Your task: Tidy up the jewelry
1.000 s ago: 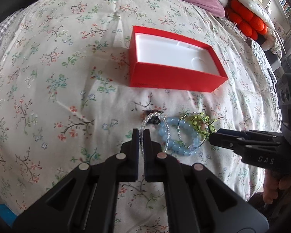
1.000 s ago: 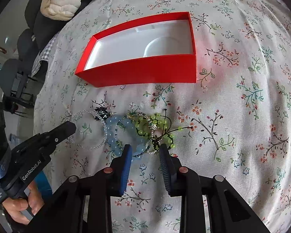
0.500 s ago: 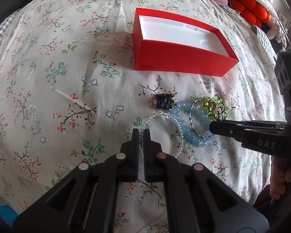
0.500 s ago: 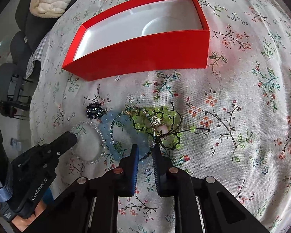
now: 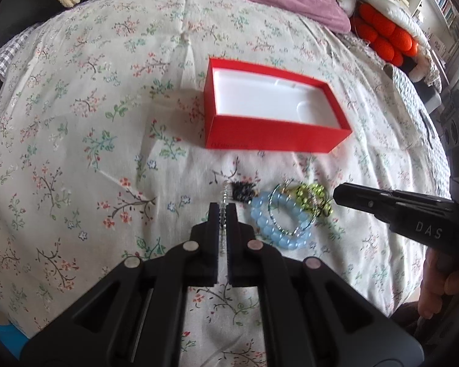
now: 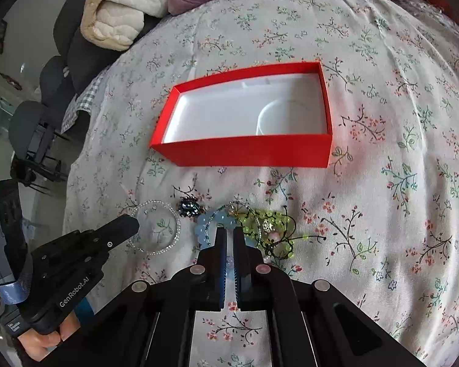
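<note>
Right wrist view: the right gripper (image 6: 229, 235) has just clamped onto the pale blue bead bracelet (image 6: 206, 224) at lower centre, while the left gripper (image 5: 222, 211) pinches the clear crystal-bead bracelet (image 5: 224, 197); both lifts can begin toward the empty red cardboard box (image 6: 248, 153) above.

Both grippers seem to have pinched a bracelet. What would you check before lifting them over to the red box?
1. Left gripper shut on the clear bracelet: ok.
2. Right gripper shut on the blue bracelet: ok; its jaws have just closed.
3. Blue bracelet free of the green bracelet: not ok, they overlap.
4. Box open and empty: ok.
5. Dark brooch clear of both grips: cannot tell.
</note>
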A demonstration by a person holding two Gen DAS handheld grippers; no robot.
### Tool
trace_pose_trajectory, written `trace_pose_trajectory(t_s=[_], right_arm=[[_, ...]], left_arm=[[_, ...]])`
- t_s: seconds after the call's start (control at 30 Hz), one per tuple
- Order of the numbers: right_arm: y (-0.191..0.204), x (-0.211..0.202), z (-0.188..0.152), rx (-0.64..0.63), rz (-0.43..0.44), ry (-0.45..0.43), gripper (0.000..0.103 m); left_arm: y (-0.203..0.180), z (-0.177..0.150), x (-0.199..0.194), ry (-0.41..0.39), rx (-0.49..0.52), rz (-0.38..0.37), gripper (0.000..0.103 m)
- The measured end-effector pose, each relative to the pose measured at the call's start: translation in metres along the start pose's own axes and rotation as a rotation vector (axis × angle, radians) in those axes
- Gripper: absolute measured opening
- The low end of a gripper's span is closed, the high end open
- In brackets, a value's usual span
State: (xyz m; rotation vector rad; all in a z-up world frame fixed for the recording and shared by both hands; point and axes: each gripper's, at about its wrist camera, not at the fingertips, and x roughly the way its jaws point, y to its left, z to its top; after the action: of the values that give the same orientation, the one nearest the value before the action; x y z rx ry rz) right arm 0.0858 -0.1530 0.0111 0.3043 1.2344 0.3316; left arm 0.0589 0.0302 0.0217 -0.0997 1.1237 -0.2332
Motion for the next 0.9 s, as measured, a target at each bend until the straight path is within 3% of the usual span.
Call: trace_pose_trajectory(t_s=[0.43, 0.57, 0.7, 0.83, 0.87, 0.9], right_arm=[[0.012, -0.048, 0.040, 0.002, 0.047, -0.189, 0.004], [0.012, -0.049, 0.051, 0.002, 0.061, -0.202, 0.004], [0.007, -0.038, 0.048, 0.015, 0.043, -0.160, 0.006], [-0.009, -0.009, 0.040, 0.020, -0.002, -0.031, 0.033], [-0.011, -0.002, 0.038, 0.013, -0.014, -0.003, 0.056], [-0.013, 0.003, 0.036, 0.002, -0.029, 0.013, 0.065]], left_arm=[[-0.008, 0.051, -0.022, -0.114, -0.080, -0.081, 0.005], [-0.017, 0.065, -0.016, -0.131, -0.105, -0.126, 0.005], [-0.021, 0.069, -0.014, -0.135, -0.127, -0.159, 0.005], [-0.017, 0.060, -0.011, -0.110, -0.127, -0.143, 0.005], [-0.014, 0.056, -0.009, -0.095, -0.133, -0.142, 0.005], [-0.011, 0.052, -0.008, -0.086, -0.137, -0.145, 0.005]])
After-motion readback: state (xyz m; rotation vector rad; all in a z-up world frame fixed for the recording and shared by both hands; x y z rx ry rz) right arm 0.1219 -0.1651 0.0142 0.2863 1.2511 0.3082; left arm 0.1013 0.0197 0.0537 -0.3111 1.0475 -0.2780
